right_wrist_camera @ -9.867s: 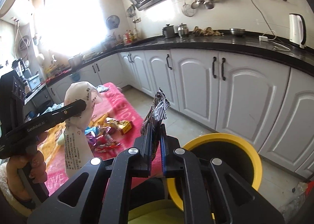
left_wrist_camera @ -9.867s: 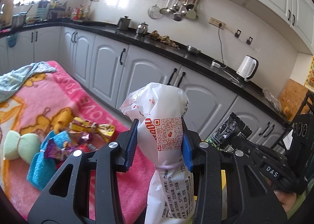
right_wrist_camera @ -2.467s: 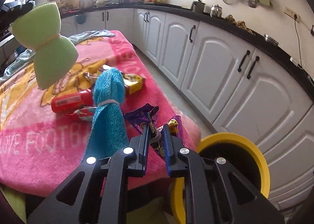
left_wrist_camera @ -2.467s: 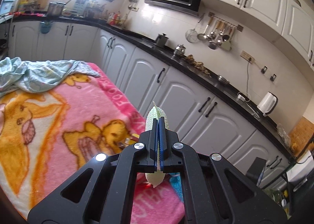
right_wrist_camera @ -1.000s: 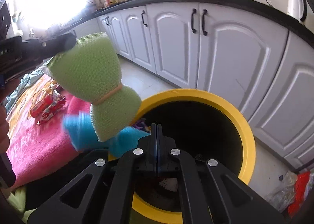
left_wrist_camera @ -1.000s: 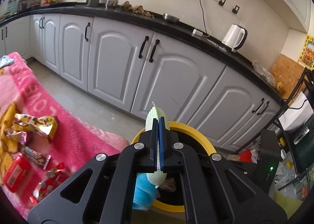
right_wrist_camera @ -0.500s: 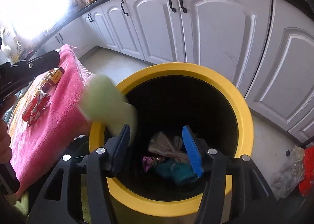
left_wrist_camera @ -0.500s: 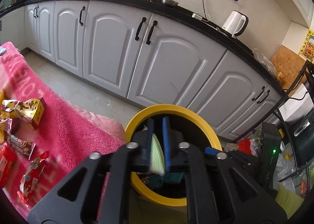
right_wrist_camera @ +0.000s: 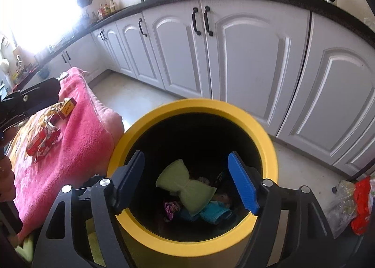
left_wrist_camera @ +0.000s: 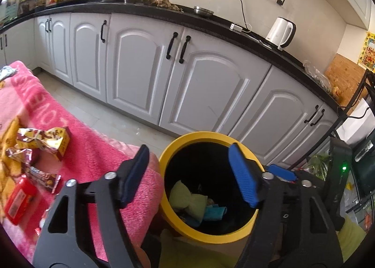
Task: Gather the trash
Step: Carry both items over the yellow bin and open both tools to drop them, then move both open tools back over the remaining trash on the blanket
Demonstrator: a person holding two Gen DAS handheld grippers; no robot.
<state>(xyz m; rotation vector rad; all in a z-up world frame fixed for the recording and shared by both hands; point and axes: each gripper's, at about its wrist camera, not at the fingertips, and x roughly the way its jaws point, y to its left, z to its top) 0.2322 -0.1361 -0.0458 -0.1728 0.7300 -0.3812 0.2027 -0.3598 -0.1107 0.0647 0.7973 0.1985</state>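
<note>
A yellow-rimmed black trash bin [right_wrist_camera: 194, 108] stands on the floor by the pink table; it also shows in the left wrist view [left_wrist_camera: 206, 135]. Inside lie a green bow-shaped sponge [right_wrist_camera: 187, 188], a blue cloth [right_wrist_camera: 214, 214] and a purple wrapper [right_wrist_camera: 171, 209]. The sponge [left_wrist_camera: 187, 200] and the blue cloth [left_wrist_camera: 214, 212] also show in the left wrist view. My right gripper [right_wrist_camera: 187, 181] is open and empty right over the bin mouth. My left gripper [left_wrist_camera: 189, 174] is open and empty above the bin's left rim. Snack wrappers [left_wrist_camera: 42, 143] and a red packet [left_wrist_camera: 18, 200] lie on the pink blanket [left_wrist_camera: 89, 150].
White cabinets [left_wrist_camera: 187, 75] under a black counter run behind the bin. A white kettle [left_wrist_camera: 280, 32] stands on the counter. A black rack [left_wrist_camera: 351, 162] stands at the right. Red and clear bags [right_wrist_camera: 356, 204] lie on the floor to the right of the bin.
Both grippers have opened. The green sponge left the left gripper and the blue cloth left the right one; both now lie in the bin. Both grippers hang over the bin.
</note>
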